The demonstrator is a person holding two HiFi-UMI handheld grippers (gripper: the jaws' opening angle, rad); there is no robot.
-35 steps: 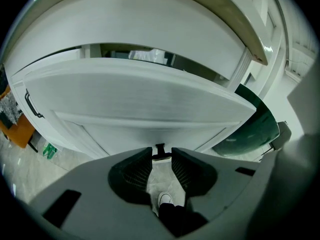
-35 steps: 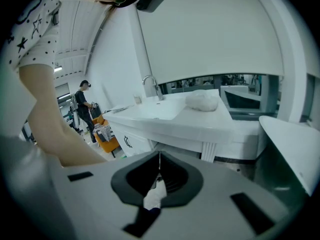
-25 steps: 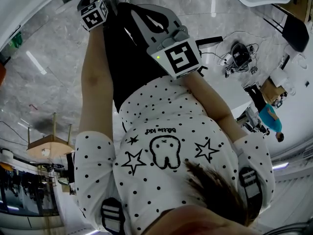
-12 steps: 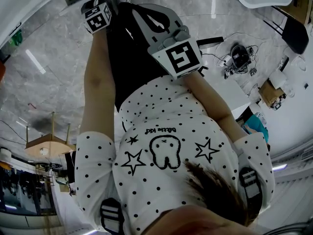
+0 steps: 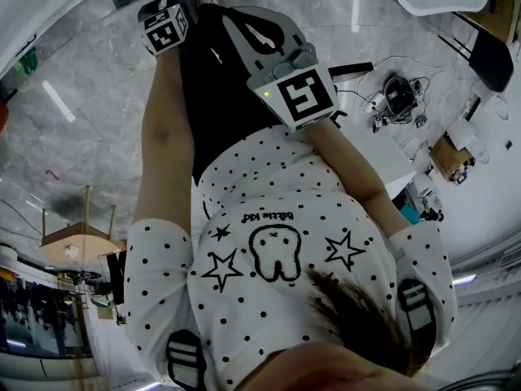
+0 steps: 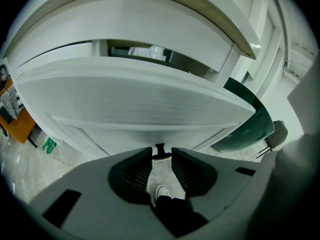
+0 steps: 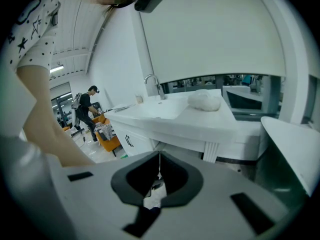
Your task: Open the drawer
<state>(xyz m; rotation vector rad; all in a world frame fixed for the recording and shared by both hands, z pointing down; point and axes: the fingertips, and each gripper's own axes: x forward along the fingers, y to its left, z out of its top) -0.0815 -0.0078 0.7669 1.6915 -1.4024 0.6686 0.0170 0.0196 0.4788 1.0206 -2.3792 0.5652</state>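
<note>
Drawer point(image 6: 140, 104) in smooth matt white spreads across the left gripper view from nine to three o'clock, a broad flat front under the rounded lip of a white countertop point(image 6: 150, 9). A dark slot runs along its top edge at twelve o'clock. Its handle point(image 6: 160, 149), small, dark and stubby, sits at six o'clock on the front. The left gripper point(image 6: 161, 156) has its ribbed black jaws apart, and the handle stands just at the gap between their tips; I can't see the pads pressing on it. A glossy dark green curved panel point(image 6: 250, 126) lies at four o'clock.

The right gripper point(image 7: 159, 165) is held well off, jaws together with nothing in them. Beyond it at twelve o'clock is a white sink counter point(image 7: 200, 126) with a curved chrome tap point(image 7: 152, 84) and a soft white lump point(image 7: 205, 100) on top.
</note>
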